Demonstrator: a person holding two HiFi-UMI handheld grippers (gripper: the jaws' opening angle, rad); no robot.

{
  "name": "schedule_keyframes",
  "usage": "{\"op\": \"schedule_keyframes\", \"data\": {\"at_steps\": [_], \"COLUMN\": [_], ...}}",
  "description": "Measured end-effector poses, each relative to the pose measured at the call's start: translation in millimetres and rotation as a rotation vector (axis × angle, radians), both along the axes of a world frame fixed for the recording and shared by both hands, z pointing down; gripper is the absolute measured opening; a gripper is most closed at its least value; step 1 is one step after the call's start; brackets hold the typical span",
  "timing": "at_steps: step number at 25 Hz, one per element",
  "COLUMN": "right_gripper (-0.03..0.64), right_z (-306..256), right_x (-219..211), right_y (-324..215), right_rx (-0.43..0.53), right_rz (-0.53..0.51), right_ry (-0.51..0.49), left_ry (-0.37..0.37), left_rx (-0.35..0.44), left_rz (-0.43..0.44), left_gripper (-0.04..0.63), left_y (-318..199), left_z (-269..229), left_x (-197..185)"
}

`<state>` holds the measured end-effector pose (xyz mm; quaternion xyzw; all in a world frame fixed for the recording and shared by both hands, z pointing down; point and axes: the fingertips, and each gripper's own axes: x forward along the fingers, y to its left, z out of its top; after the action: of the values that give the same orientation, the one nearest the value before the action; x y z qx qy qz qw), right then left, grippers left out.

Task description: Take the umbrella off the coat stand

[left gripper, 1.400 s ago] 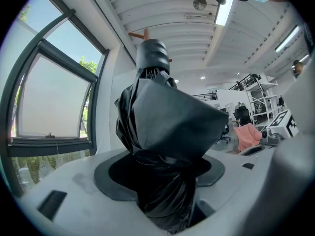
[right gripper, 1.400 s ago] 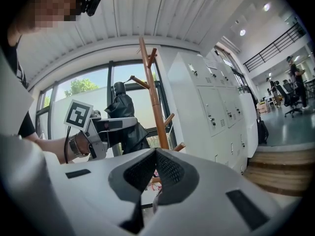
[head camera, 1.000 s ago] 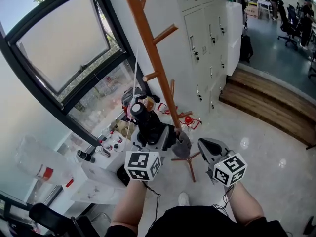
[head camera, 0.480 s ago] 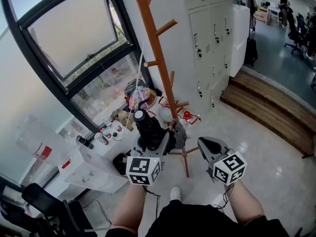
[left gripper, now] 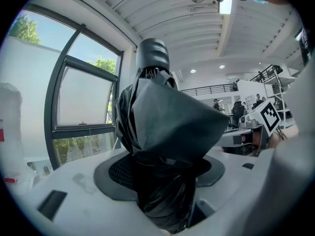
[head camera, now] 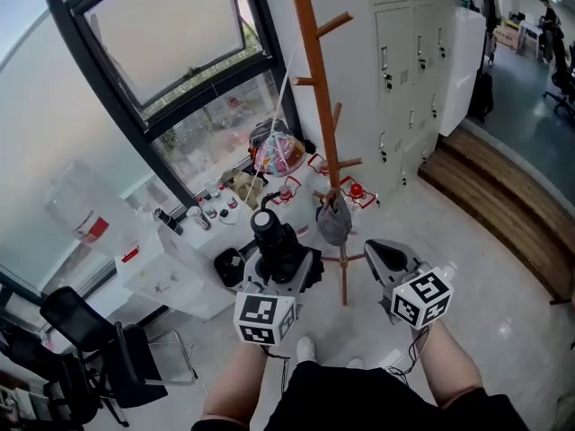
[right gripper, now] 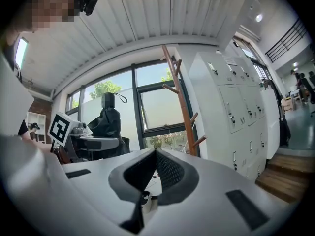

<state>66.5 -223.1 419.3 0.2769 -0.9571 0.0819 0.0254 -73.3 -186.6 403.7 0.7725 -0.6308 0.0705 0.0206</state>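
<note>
A black folded umbrella [head camera: 269, 236] stands upright in my left gripper [head camera: 280, 266], which is shut on its lower part. In the left gripper view the umbrella [left gripper: 162, 127] fills the gap between the pads of the left gripper [left gripper: 160, 170], its handle knob on top. The orange-brown wooden coat stand [head camera: 322, 106] rises to the right of it, and the umbrella is apart from its pegs. A grey cloth [head camera: 334, 224] hangs on a low peg. My right gripper [head camera: 384, 257] is shut and empty, to the right of the pole; its pads meet at the right gripper tip [right gripper: 156, 156].
White lockers [head camera: 422, 61] stand behind the stand, and a large dark-framed window [head camera: 162, 43] is at the left. A colourful bundle [head camera: 277, 155], small bottles and white boxes [head camera: 166, 272] lie under the window. A black chair [head camera: 90, 330] is at lower left, a wooden step [head camera: 503, 205] at right.
My left gripper has carried the umbrella away from the pole, leftward and down. Both hands have drawn back from the stand, and the grey cloth now hangs apart from them.
</note>
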Motion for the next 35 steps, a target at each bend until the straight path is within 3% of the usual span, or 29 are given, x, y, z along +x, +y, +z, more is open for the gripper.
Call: {"op": "schedule_keyframes", "data": {"at_steps": [8,18,26,35], "right_gripper": [0.052,0.052,0.052,0.052], "right_z": [0.8,15.6,15.5,26.2], "right_x": [-34.8,-95.8,-123.4,-110.7], "right_y": [25.7,53.6,91.3,131.3], "right_rx": [-0.002,-0.038,-0.038,-0.051], "right_rz": [-0.054,-0.029,0.046,0.183], "right_ry": [0.017,0.030,0.054,0.066], "left_ry": [0.008,0.008,0.046,0.062], "left_rx": [-0.008,-0.048,-0.070,-0.097], "left_rz": [-0.030,0.003,0.078,0.223], "left_gripper": [0.287,0.287,0.287,0.287], "left_y": [36.6,73.1,101.8,131.9], "left_z": [6.3,29.7,42.4,60.9], "left_x": [-25.8,-80.8,-111.3,-99.5]}}
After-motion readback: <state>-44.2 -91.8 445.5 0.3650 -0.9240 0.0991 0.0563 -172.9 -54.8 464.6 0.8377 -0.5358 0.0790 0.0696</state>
